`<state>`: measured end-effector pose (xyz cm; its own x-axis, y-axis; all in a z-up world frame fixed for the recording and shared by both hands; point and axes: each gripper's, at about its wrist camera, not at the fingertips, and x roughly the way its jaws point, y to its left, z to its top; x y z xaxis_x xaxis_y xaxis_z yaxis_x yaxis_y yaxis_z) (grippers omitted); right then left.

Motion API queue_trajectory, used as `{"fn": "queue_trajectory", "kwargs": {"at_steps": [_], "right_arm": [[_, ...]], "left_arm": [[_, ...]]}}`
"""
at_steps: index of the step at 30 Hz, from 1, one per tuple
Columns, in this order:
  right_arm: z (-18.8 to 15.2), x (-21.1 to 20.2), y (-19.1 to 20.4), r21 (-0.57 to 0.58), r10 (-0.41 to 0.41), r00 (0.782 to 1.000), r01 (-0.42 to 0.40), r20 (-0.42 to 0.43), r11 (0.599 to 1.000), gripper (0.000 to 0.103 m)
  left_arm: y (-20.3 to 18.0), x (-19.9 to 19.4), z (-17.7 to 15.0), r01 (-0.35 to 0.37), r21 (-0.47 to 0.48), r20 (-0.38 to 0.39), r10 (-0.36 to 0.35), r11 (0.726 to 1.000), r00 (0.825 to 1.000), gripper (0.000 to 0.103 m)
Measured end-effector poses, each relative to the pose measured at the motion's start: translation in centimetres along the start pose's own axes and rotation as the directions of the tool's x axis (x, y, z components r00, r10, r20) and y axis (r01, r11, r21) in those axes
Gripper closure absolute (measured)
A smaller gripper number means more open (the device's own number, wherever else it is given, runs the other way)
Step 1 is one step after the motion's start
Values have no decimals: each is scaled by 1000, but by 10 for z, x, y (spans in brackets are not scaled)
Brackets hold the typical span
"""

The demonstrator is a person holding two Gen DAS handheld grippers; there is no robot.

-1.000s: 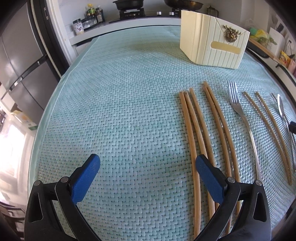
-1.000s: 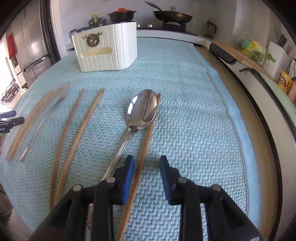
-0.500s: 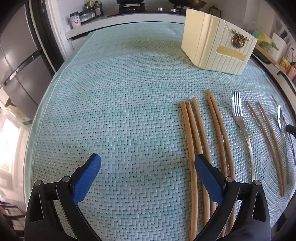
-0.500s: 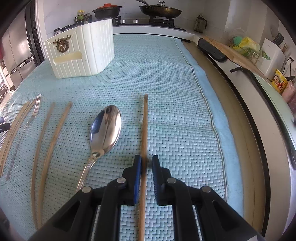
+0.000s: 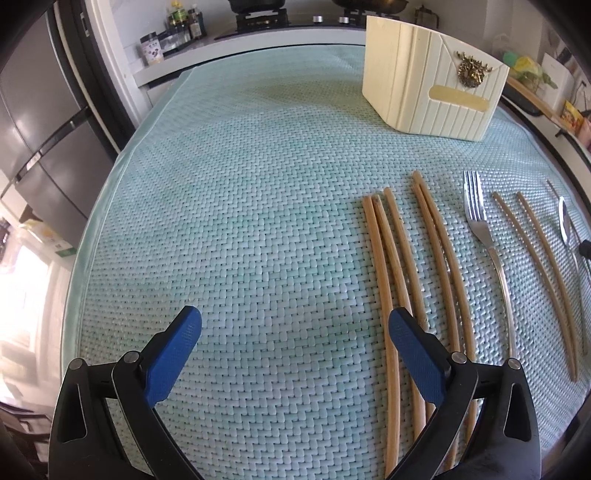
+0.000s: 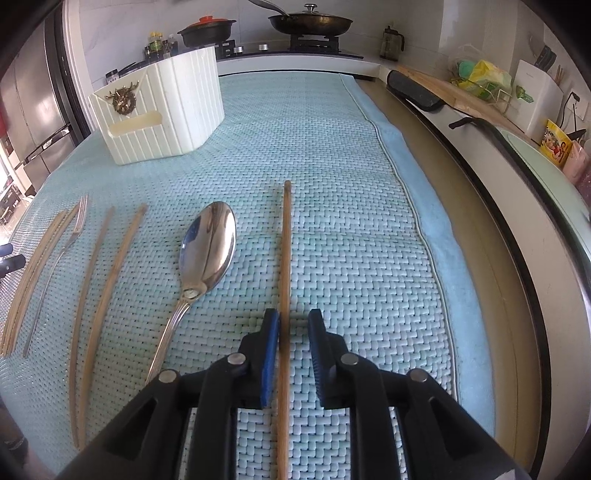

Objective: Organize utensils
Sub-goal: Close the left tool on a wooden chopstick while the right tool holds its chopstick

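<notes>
Several wooden chopsticks [image 5: 384, 280], a fork [image 5: 480, 229] and a spoon [image 6: 207, 251] lie in a row on the woven mat. A cream utensil holder [image 5: 428, 92] stands at the back; it also shows in the right wrist view [image 6: 162, 110]. My left gripper [image 5: 295, 332] is open and empty, with its right finger over the leftmost chopsticks. My right gripper [image 6: 293, 325] is slightly open around a single chopstick [image 6: 285, 258] that lies on the mat right of the spoon. The left pad touches the stick and the right pad stands apart from it.
The light green woven mat [image 5: 240, 203] covers the counter. A blue cloth edge [image 6: 417, 206] and the counter rim run along the right. A stove with pans [image 6: 310, 26] and jars stand behind. A fridge [image 5: 40, 122] is on the left.
My right gripper closed on the rightmost chopstick and shifted it away from the spoon, then opened slightly. My left gripper drifted a little, staying open.
</notes>
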<state>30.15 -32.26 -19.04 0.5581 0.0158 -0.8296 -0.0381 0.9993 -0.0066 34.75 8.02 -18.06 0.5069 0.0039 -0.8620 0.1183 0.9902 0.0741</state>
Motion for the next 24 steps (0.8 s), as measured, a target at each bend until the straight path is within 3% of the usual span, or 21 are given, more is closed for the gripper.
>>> {"fn": "queue_trajectory", "kwargs": {"at_steps": [16,19,21,24], "right_arm": [[-4,-4,1,-9,-5,1000,5,-2,1000,84],[-6,-5,1,-9,-6,1000,6,1,1000,82],[-7,-6,-1,-7,-4,1000,4,3,1000,82],[-7,-6,-2,-2,-1,1000,1,5,1000,82]], "left_arm": [[3,7,-2,-18,7,-22,18,1000,1000,2],[5,8,-3,27,1,-27,-27,1000,999,2],[6,4,-2,13,4,-10,-12,1000,1000,2],[16,-2,2,50,-46,16,-49,998,999,2]]}}
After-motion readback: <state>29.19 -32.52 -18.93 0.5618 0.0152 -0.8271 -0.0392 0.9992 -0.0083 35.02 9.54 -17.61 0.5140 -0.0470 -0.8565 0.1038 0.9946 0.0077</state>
